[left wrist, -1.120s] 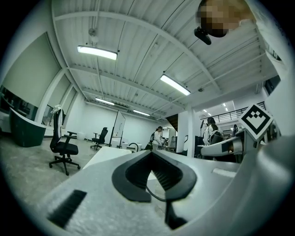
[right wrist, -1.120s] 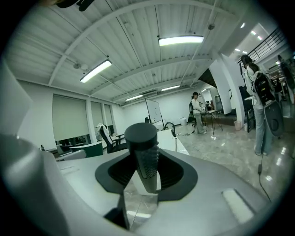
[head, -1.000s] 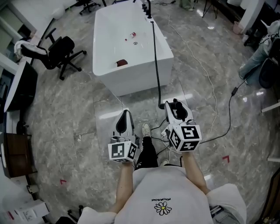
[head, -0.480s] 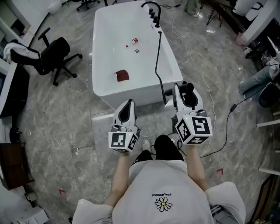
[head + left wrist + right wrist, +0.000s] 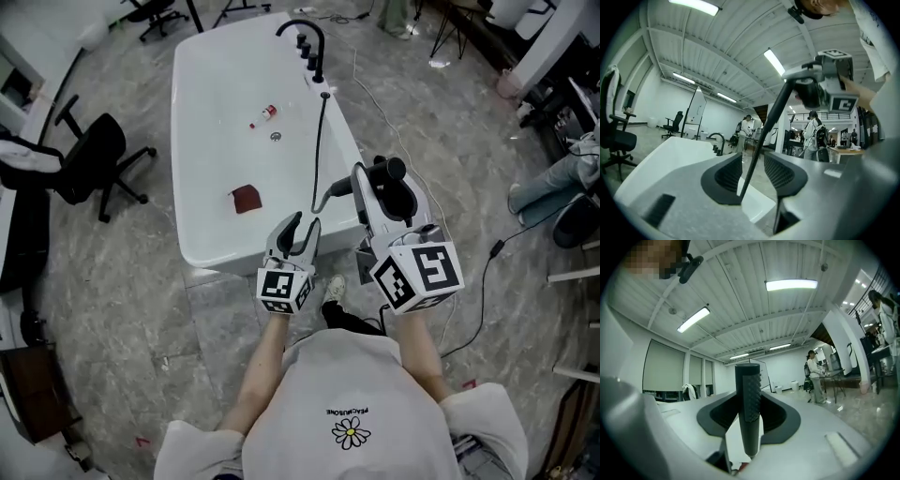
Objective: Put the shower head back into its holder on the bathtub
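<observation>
Your right gripper (image 5: 749, 417) is clamped on the black shower head (image 5: 748, 390), gripping its ribbed handle between the pads, just off the near right side of the white bathtub (image 5: 216, 258). Your left gripper (image 5: 753, 174) is opening, with the black hose (image 5: 761, 133) passing loose between its jaws. Farther off, the hose runs along the tub's right rim toward the black faucet (image 5: 305, 42) at the far end.
</observation>
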Demonstrator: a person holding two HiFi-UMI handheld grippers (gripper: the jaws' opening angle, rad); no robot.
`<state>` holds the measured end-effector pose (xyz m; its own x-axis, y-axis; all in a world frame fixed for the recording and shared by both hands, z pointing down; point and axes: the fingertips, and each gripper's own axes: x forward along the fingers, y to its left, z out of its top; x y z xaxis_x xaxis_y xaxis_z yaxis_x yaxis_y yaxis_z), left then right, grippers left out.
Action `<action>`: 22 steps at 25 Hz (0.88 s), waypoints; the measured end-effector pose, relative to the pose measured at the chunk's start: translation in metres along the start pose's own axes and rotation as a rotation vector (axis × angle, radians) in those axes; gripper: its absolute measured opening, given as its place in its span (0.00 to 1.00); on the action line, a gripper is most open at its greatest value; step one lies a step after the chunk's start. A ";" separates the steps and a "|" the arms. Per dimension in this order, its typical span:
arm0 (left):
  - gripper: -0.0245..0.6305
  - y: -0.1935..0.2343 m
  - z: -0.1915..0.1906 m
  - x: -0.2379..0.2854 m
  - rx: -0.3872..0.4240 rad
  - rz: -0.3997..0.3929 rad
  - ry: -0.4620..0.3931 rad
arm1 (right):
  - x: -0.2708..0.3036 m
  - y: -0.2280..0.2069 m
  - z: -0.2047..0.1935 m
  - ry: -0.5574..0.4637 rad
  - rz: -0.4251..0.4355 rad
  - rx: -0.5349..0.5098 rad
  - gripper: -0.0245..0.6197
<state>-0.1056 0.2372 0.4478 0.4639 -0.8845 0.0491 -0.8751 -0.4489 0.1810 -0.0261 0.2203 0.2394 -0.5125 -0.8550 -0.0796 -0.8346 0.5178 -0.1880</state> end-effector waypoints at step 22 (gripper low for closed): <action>0.29 0.134 -0.179 0.261 -0.087 0.032 0.551 | 0.211 -0.069 0.102 -0.040 0.196 -0.002 0.25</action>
<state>-0.0771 -0.0313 0.6610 0.4615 -0.6899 0.5577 -0.8860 -0.3903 0.2503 -0.0557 0.0008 0.1353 -0.6566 -0.7384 -0.1538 -0.7202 0.6743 -0.1632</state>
